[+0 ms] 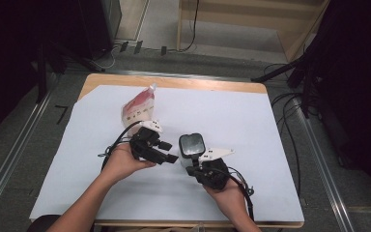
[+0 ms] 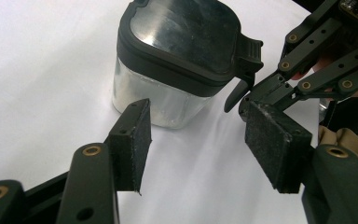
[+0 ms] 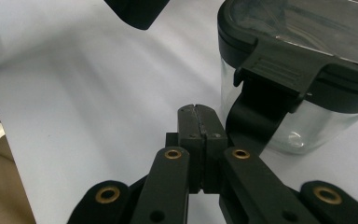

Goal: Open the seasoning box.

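Note:
A clear jar with a black lid stands mid-table on the white sheet. Its side latch hangs down from the lid. My left gripper is open just left of the jar, and nothing lies between its pads. It points at the jar's lower wall. My right gripper is shut with its pads pressed together and nothing in them. Its tips sit right beside the latch, below the lid. From above, the right gripper is at the jar's near side and the left gripper at its left.
A red and white pouch stands behind the left hand, toward the back left of the sheet. Cables trail from both grippers. The wooden table edge runs along the back, with dark stands and floor rails beyond.

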### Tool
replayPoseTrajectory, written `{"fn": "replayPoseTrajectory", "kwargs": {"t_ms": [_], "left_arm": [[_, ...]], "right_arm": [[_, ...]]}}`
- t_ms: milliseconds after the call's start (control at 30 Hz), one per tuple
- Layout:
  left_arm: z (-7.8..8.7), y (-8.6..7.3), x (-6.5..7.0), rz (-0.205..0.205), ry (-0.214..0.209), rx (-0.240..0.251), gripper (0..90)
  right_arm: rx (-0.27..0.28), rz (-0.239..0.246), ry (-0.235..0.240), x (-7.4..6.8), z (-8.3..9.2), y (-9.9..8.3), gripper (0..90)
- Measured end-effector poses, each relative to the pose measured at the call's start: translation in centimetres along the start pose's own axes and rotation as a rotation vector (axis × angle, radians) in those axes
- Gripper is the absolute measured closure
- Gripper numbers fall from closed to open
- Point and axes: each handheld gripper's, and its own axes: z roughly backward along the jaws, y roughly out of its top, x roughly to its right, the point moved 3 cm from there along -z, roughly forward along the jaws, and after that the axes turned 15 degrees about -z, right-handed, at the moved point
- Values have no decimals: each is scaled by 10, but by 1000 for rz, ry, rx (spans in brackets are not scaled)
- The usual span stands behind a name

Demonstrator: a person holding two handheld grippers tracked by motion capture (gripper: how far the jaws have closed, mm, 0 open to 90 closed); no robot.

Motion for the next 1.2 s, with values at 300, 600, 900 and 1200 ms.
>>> {"fn": "replayPoseTrajectory", "kwargs": {"t_ms": [300,600,900,1200], "left_arm": [[1,-1,-1,-4,6,4,413],[1,-1,-1,-8,3,0,413],[-1,-1,-2,-13,3,-1,427],[-2,-1,-2,-18,10,1,407]], "right_arm": [[-1,-17,-7,5,2,-1,900],[-1,-23,-19,8,5,-1,900],[6,-68,-37,24,13,-3,900],[8,-115,-54,39,23,-2,900]]}}
